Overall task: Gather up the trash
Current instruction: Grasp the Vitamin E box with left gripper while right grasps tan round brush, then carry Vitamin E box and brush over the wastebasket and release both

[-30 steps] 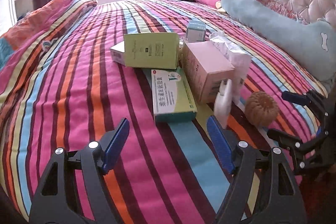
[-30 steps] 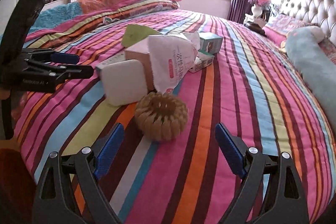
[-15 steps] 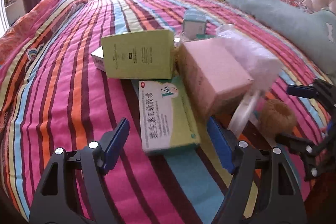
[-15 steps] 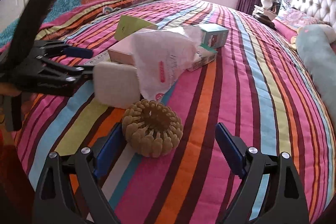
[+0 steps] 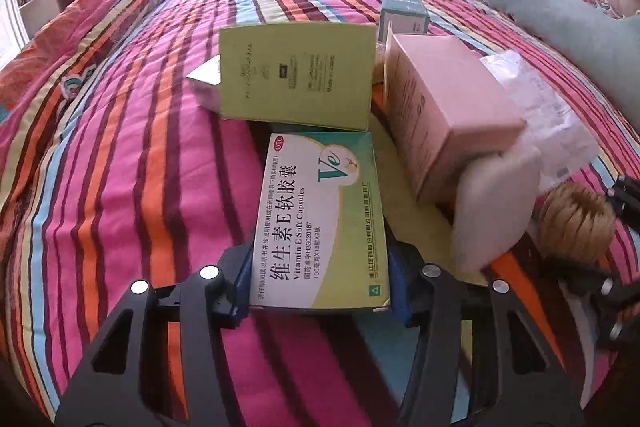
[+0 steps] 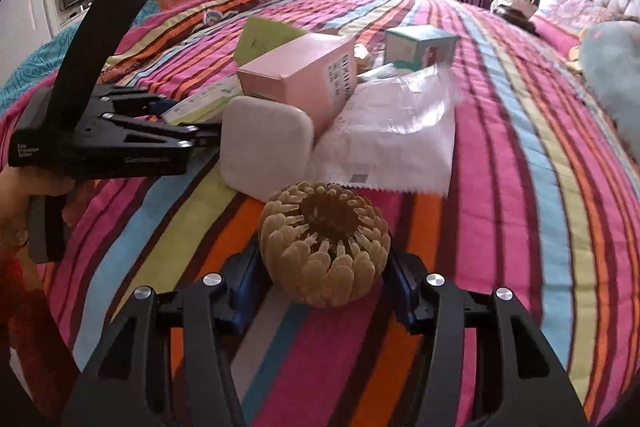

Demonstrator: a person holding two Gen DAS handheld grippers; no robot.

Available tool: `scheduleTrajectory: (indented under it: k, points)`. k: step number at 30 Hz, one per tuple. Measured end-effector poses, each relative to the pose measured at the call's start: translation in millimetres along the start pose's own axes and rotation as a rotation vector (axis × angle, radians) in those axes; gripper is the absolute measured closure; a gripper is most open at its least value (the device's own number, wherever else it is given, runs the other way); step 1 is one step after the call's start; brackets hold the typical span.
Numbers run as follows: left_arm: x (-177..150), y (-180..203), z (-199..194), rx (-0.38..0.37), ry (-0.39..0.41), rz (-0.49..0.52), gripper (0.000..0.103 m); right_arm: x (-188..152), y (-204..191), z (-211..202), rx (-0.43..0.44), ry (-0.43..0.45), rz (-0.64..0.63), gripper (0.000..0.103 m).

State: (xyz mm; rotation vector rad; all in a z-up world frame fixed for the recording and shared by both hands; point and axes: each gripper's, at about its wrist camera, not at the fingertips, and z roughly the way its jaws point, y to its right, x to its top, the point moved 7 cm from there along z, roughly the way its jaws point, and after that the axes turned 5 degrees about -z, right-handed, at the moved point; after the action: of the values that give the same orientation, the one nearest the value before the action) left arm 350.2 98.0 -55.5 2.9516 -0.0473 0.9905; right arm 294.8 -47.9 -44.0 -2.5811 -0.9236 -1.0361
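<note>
Green capsule box (image 5: 320, 223) is lying near on the bed (image 5: 120, 155); we are clamping its near end in the left tool (image 5: 318, 287). Our right tool (image 6: 324, 273) is squeezing the comb ball (image 6: 324, 247). We are lifting both level, clear of the pink box (image 5: 444, 107).

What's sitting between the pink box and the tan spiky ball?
A white square pad, leaning against the pink box, with the ball just in front of it. The right wrist view shows it best.
</note>
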Motion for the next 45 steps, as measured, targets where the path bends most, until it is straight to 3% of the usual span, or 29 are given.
scheduleTrajectory:
  k: [6,11,18,22,27,31,34,37,43,45]
  points:
    - [-34.8,-11.1,-52.4,-0.031,0.091,-0.070,0.051,-24.2,22.0,-37.4,-0.034,0.039,0.065,0.052]
    - [-64.3,1.7,-102.1,-0.085,0.163,-0.079,0.051,-48.8,30.9,-70.1,-0.037,0.087,0.132,0.052]
    - [-121.4,43.0,-163.4,-0.172,0.210,-0.048,0.051,-75.3,-11.9,-125.2,0.041,0.157,0.112,0.052]
    - [-178.7,71.9,-200.4,-0.218,0.202,-0.033,0.051,-107.1,-51.6,-153.4,0.091,0.160,0.083,0.052]
    - [-265.6,104.1,-208.8,-0.279,0.060,-0.039,0.051,-173.9,-99.9,-159.5,0.166,0.047,0.106,0.052]
    - [-347.1,124.0,-156.6,-0.280,-0.206,-0.041,0.051,-242.9,-120.6,-117.6,0.210,-0.162,0.165,0.052]
    - [-382.6,131.2,-113.5,-0.268,-0.358,-0.051,0.051,-282.7,-125.9,-80.6,0.193,-0.300,0.176,0.051]
    - [-398.1,137.9,-88.3,-0.278,-0.437,-0.055,0.051,-305.4,-132.2,-53.5,0.200,-0.391,0.169,0.051]
    - [-405.8,142.8,-71.9,-0.281,-0.507,-0.041,0.049,-312.2,-143.3,-33.8,0.199,-0.450,0.122,0.046]
    - [-411.2,141.9,-66.7,-0.243,-0.526,-0.028,0.031,-319.3,-143.7,-35.3,0.181,-0.456,0.119,0.031]
